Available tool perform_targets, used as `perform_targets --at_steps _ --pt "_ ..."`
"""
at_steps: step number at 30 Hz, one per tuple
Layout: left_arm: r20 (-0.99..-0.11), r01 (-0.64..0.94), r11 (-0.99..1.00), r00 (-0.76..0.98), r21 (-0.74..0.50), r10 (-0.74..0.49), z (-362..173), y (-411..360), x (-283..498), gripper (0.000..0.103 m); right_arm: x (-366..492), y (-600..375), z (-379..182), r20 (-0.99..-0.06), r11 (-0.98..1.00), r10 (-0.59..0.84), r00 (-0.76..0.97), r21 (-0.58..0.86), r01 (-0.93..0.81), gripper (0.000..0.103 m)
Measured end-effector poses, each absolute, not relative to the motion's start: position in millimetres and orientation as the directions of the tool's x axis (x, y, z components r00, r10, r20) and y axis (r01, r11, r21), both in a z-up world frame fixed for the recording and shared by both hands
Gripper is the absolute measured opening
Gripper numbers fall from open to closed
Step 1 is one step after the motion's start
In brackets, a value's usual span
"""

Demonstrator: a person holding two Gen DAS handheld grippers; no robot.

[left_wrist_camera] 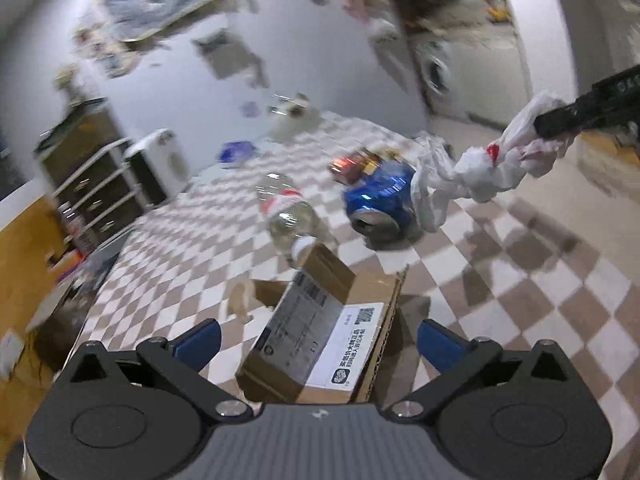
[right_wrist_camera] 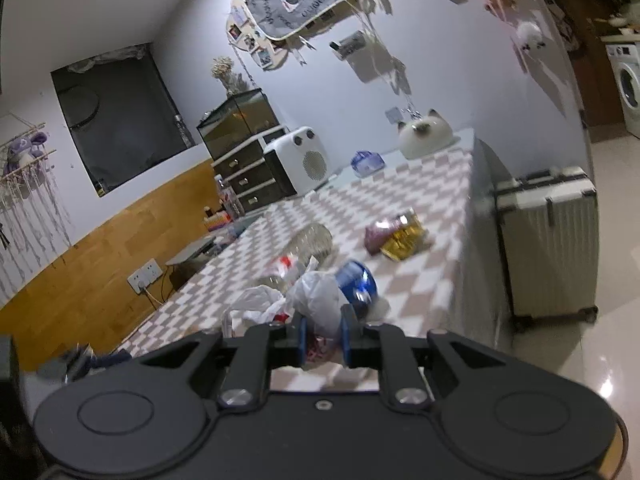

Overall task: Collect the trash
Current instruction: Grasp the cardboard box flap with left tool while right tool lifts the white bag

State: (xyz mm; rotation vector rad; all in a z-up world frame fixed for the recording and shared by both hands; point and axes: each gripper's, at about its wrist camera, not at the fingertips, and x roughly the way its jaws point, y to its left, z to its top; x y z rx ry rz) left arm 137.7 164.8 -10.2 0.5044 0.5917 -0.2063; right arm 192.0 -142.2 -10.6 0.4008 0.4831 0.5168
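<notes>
Left wrist view: the left gripper [left_wrist_camera: 319, 338] stands wide apart, its blue-padded fingers [left_wrist_camera: 200, 340] holding nothing. Between and just ahead of them lies a cardboard box [left_wrist_camera: 320, 328] with a white printed label, resting on the checkered tablecloth [left_wrist_camera: 540, 280]. I cannot tell whether either pad touches the box. Beyond the box lie a clear plastic bottle [left_wrist_camera: 286, 210] on its side and a crushed blue can [left_wrist_camera: 378, 200], with a red-and-gold wrapper [left_wrist_camera: 354, 164] just behind the can. At upper right the right gripper [left_wrist_camera: 546, 125] enters as a dark arm, pinching a crumpled white plastic bag [left_wrist_camera: 480, 168] — the bag hangs in the air beside the can, its lower end near the cloth.

Right wrist view: the right gripper [right_wrist_camera: 323, 334] is drawn in narrow, its blue pads [right_wrist_camera: 302, 334] clamped on the white plastic bag [right_wrist_camera: 316, 296], which bunches up ahead of the fingers. Directly behind the bag sits the blue can [right_wrist_camera: 358, 280]; the plastic bottle [right_wrist_camera: 308, 246] lies to its left, and the wrapper [right_wrist_camera: 396, 234] lies farther along the tablecloth [right_wrist_camera: 420, 196]. A white cat-shaped object [right_wrist_camera: 424, 134] and a white boxy appliance [right_wrist_camera: 298, 162] stand at the far end — a pale suitcase [right_wrist_camera: 548, 240] stands on the floor beside the table.
</notes>
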Motion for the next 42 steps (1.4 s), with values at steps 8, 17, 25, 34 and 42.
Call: perform_targets --at_steps 8,17,25,34,42 --pt "-0.693 0.438 0.761 0.72 0.478 0.021 -35.4 159.9 172.2 0.103 152.4 -143.4 -27.9 -0.415 0.837 0.5 0.76 0.455 -0.303 0.017" --pt "-0.747 0.444 0.802 0.664 0.401 0.006 -34.1 166.8 183.1 0.088 115.6 -111.5 -40.1 -0.507 0.819 0.573 0.644 0.383 -0.428 0.019" --pt "-0.762 0.407 0.823 0.646 0.395 0.046 -39.3 171.7 194.9 0.082 109.5 -105.4 -39.4 -0.544 0.788 0.613 0.573 0.367 -0.494 0.042" --pt "-0.733 0.305 0.905 0.68 0.296 0.011 -24.2 185.5 188.4 0.065 139.5 -103.3 -50.9 -0.573 0.777 0.628 0.526 0.429 -0.461 0.041" --pt "-0.697 0.2 0.952 0.717 0.232 0.019 -15.6 190.8 171.3 0.055 132.8 -99.6 -50.9 -0.565 0.768 0.638 0.523 0.416 -0.488 0.026"
